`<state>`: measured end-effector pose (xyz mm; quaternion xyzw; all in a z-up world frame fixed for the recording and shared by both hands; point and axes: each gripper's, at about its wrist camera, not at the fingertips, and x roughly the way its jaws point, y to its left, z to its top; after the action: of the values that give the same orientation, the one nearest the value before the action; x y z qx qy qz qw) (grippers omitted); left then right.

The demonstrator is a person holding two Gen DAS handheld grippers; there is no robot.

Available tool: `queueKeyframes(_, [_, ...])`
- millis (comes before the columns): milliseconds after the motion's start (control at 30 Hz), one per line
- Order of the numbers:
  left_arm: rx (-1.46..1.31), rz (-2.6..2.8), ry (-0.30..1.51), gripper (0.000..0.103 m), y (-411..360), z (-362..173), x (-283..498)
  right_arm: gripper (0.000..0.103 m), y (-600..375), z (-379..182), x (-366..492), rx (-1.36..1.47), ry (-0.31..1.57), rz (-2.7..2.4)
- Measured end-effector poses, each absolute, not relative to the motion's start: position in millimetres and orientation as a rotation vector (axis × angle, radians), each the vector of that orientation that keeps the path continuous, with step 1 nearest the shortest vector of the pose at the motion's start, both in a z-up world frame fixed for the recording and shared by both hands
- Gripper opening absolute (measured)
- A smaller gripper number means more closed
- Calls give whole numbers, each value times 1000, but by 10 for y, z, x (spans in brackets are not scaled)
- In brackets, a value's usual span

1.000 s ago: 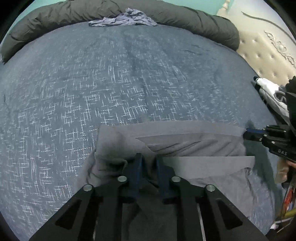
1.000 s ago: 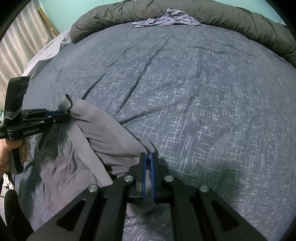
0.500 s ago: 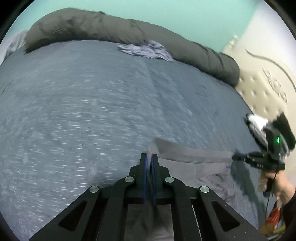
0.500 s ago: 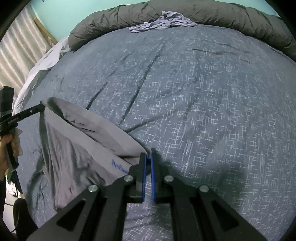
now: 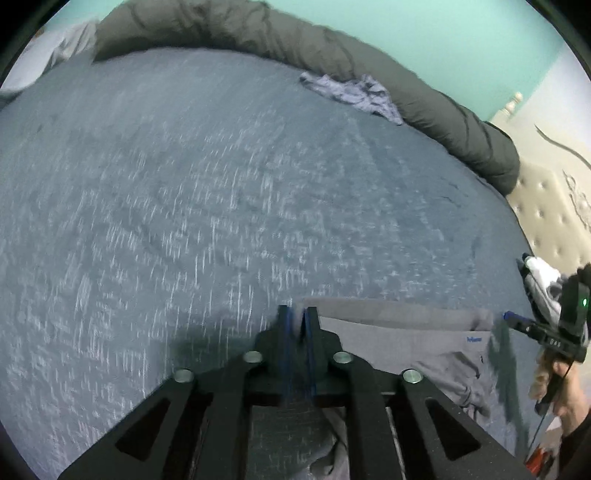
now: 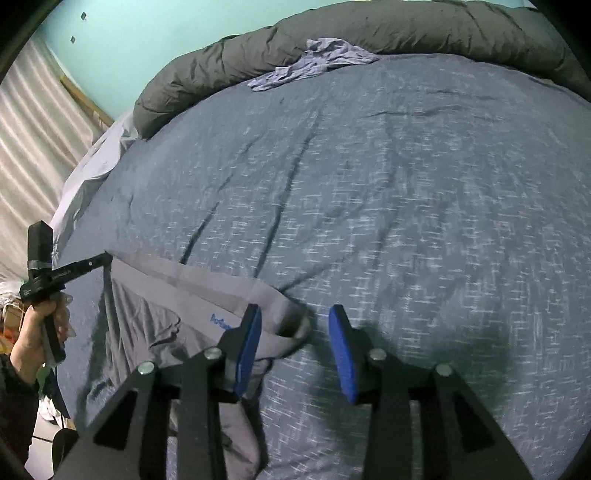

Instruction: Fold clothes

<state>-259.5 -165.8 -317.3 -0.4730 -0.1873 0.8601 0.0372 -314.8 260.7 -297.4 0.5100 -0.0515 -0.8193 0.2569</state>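
A grey garment (image 5: 406,343) with a small blue logo lies stretched across the near edge of the blue bed. My left gripper (image 5: 297,314) is shut on one corner of it. In the right wrist view the garment (image 6: 177,295) runs from my left gripper (image 6: 105,258) at the far left to my right gripper (image 6: 293,317), which is open, with the garment's corner lying on the bed by the left finger (image 6: 249,332). In the left wrist view my right gripper (image 5: 511,316) sits at the garment's far right corner.
The blue speckled bedspread (image 6: 406,203) fills both views. A rolled dark grey duvet (image 6: 369,33) lines the far edge with a crumpled lilac garment (image 6: 317,61) against it. A tufted headboard (image 5: 546,218) and white clothing (image 5: 543,273) are at the right.
My right gripper has opened and let go of the garment's corner, which dropped onto the bed. My left gripper closed on its corner and pulled away left, stretching the garment out flat.
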Motion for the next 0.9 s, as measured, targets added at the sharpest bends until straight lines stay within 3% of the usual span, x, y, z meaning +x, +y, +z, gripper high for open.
queueKeyframes(100, [-1422,2689,-536,45,-1596,-3113,-2504,38,2619,-3008,-3130,1398,-126,-2234])
queueKeyframes(133, [-1409,2685,-523,48,-1555,-3087,-2471,38,2619,-3016,-3112,1395,-125,-2238])
queueKeyframes(367, [-1444,2620,-308,50,-1042,-3145,-2550,38,2633,-3103,-2975,1404,-140,-2244])
queueKeyframes(600, [-1517,2552,-216,50,-755,-3477,-2750,38,2598,-3116,-2925,1402,-124,-2221])
queueKeyframes(667, [-1513,2559,-207,47,-737,-3532,-2761,38,2597,-3128,-2926,1402,-126,-2219])
queueKeyframes(700, [-1504,2568,-200,34,-739,-3534,-2765,38,2597,-3134,-2927,1402,-126,-2218])
queueKeyframes(733, [-1501,2573,-199,12,-752,-3534,-2772,38,2599,-3139,-2929,1402,-128,-2219])
queueKeyframes(900, [-1445,2565,-239,4,-867,-3443,-2718,38,2649,-3138,-2921,1401,-140,-2225])
